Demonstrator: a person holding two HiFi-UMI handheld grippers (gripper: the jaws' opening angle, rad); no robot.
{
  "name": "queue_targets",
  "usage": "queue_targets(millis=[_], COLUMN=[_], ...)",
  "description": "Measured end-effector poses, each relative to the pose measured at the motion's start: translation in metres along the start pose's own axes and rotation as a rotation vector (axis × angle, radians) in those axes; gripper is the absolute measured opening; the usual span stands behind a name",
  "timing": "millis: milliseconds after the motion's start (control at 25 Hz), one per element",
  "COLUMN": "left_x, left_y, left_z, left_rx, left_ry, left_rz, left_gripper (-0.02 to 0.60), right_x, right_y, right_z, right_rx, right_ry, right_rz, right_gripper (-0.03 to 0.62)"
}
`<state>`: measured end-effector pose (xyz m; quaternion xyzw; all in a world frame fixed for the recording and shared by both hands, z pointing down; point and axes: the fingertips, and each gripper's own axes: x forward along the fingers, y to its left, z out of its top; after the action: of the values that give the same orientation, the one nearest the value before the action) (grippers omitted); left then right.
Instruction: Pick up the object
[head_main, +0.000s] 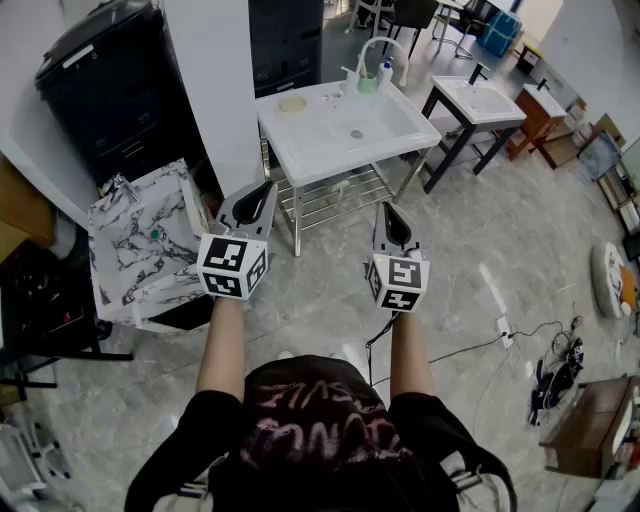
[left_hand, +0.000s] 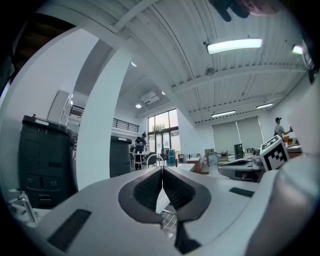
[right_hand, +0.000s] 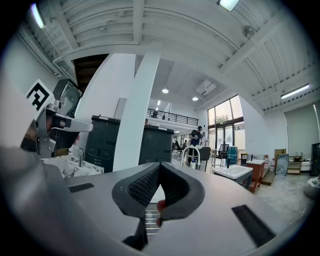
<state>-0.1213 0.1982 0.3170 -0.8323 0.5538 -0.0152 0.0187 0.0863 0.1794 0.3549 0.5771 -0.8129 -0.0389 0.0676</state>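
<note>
Black shirt (head_main: 318, 432) with pink lettering fills the bottom of the head view, and two bare forearms reach out from it. Each carries a gripper held level over the grey floor. The left gripper (head_main: 267, 188) and the right gripper (head_main: 386, 208) are side by side and apart.

Ahead of them stands a white washbasin (head_main: 400, 128) on a metal rack. Which thing is meant the frames do not say. The likeliest is a round yellowish object (head_main: 293, 102) on the basin's far left corner. It lies well apart from both pairs of fingers, beyond the left gripper's tips and nearer to them than to the right's. Nothing touches it. A curved tap (head_main: 383, 46), a green cup (head_main: 368, 84) and a small bottle (head_main: 385, 71) stand along the basin's back edge.

Only the head view shows the basin's top and that object — the gripper views look level, so the object is out of sight there. They do settle the grip. The left gripper view has the ribbed fingers (left_hand: 149, 188) clenched tip to tip with nothing between them. The right gripper view shows its fingers (right_hand: 142, 186) pressed together too — a small reddish patch sits low in the gap, and what it is I cannot tell.

Each gripper view catches the other gripper at its edge, plus a distant person (right_hand: 197, 137) by tall windows.
</note>
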Motion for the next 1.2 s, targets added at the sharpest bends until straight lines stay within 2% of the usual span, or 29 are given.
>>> queue_targets(millis=[880, 1200], left_x=[-0.014, -0.010], left_y=[0.035, 0.036], left_z=[-0.009, -0.022], left_rx=[0.021, 0.012], left_ry=[0.002, 0.022], left_rz=[0.037, 0.018], left_gripper=[0.017, 0.017], right_x=[-0.002, 0.001], right_y=[0.003, 0.005], right_z=[0.019, 0.016], right_rx=[0.002, 0.007], right_ry=[-0.052, -0.049], right_rz=[-0.036, -0.043], right_gripper=[0.014, 0.014])
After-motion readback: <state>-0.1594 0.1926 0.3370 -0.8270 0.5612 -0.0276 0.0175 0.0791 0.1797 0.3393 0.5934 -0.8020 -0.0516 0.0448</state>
